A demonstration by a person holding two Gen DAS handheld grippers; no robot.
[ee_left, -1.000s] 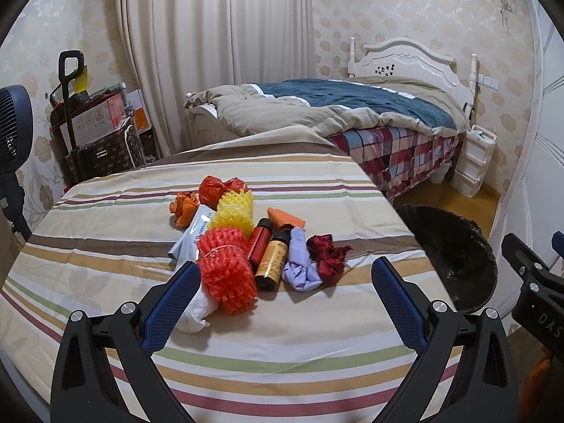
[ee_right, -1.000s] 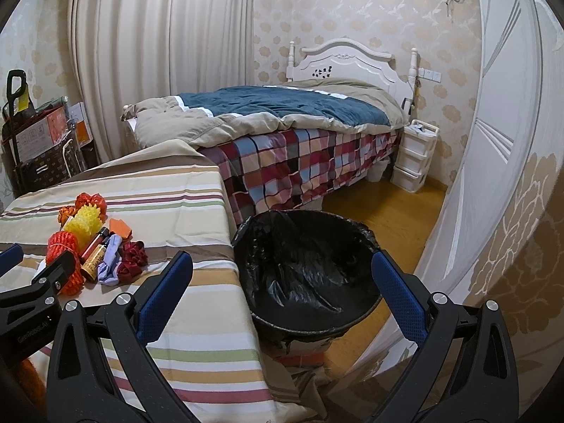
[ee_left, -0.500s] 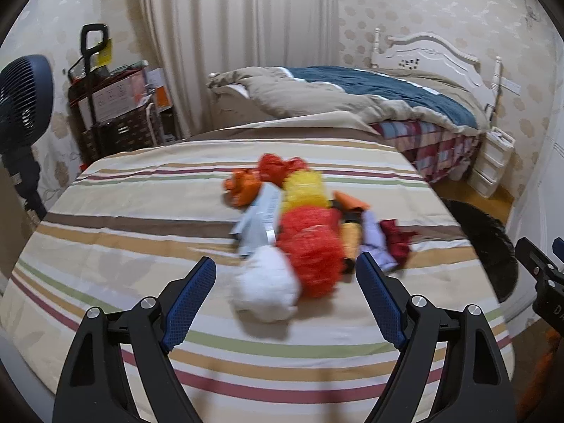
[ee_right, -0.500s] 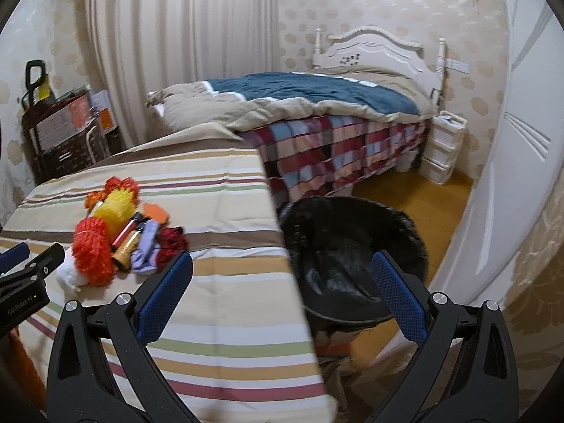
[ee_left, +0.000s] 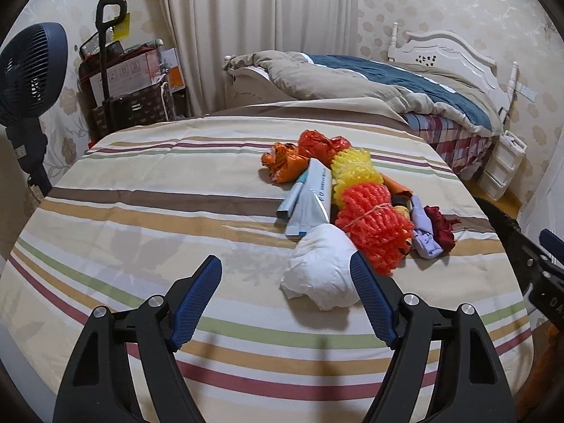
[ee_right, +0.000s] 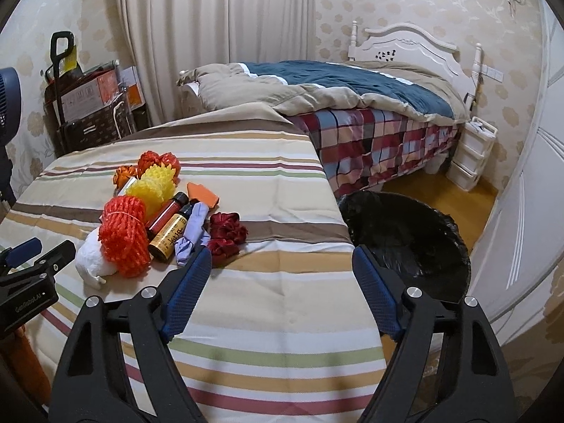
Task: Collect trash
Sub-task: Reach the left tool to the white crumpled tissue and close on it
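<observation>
A pile of trash lies on the striped table (ee_left: pixel 141 211): a white crumpled wad (ee_left: pixel 320 268), a red foam net (ee_left: pixel 377 225), a yellow foam net (ee_left: pixel 356 172), a silver tube pack (ee_left: pixel 313 197), orange wrappers (ee_left: pixel 285 165), two small bottles (ee_right: pixel 169 225), a lilac scrap (ee_right: pixel 194 232) and a dark red scrap (ee_right: pixel 225 232). My left gripper (ee_left: pixel 285 268) is open, just left of and before the white wad. My right gripper (ee_right: pixel 282 261) is open and empty over the table's right part. A black-lined bin (ee_right: pixel 409 236) stands right of the table.
A bed (ee_right: pixel 352 105) with a plaid skirt stands behind the table. A fan (ee_left: pixel 28 74) and a loaded trolley (ee_left: pixel 123 84) are at the far left. White drawers (ee_right: pixel 469 155) and a white door (ee_right: pixel 528 176) are on the right.
My left gripper has swung left, so the pile now sits to the right of its view. My right gripper has turned left from the bin toward the table.
</observation>
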